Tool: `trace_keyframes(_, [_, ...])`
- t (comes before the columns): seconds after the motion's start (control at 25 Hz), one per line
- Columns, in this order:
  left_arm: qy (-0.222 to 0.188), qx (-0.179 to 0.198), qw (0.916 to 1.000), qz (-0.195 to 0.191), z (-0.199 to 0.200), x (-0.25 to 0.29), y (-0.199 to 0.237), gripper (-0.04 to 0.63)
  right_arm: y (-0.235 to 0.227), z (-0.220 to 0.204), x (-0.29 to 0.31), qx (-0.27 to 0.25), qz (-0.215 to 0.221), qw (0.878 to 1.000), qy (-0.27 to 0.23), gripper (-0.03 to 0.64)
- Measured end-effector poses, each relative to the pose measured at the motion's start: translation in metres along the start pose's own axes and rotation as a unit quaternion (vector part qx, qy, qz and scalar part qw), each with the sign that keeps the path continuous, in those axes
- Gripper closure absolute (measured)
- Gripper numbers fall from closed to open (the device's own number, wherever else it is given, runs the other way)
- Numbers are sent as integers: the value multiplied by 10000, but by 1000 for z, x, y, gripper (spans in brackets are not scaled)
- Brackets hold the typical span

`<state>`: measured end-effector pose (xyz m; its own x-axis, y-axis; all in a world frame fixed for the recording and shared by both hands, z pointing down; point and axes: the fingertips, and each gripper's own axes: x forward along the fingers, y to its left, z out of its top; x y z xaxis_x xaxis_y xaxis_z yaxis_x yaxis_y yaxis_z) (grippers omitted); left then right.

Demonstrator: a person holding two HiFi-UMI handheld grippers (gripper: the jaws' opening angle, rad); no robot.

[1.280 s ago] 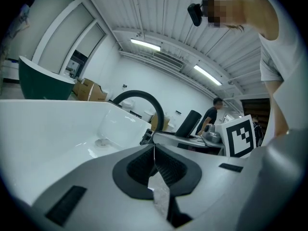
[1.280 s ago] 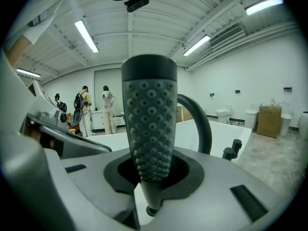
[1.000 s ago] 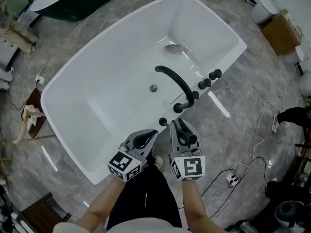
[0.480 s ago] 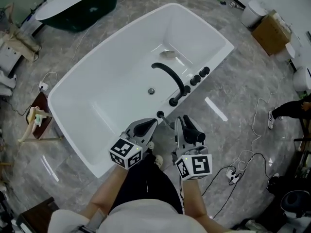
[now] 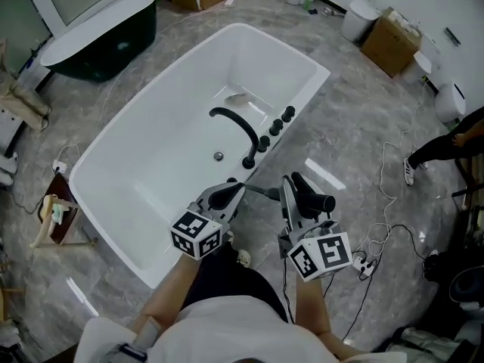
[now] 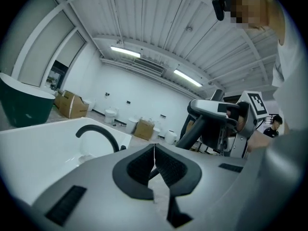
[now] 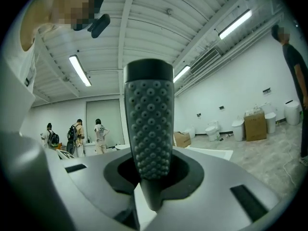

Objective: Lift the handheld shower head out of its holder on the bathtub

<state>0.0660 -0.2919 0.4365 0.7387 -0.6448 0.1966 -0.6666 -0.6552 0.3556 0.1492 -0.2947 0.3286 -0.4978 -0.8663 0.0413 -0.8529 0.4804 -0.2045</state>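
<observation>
Jaws of the right gripper [image 5: 293, 193] are clamped on the black handheld shower head [image 7: 148, 124], which is held out of its holder, just outside the rim of the white bathtub [image 5: 85, 154]. The left gripper [image 5: 224, 197] is pressed together on nothing, just beside it. A black spout [image 5: 236, 125] is arched over the tub.

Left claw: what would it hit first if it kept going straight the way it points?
Probably the dark hose trailing from the shower head, just past the shut left claw; depth is unclear.
</observation>
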Motion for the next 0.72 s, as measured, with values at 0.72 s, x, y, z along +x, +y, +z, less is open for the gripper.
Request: trace_keyframes(0.72, [510, 494, 9738, -2161, -8, 100, -148, 583, -128, 53, -185, -389, -2689, 9616, -384, 528])
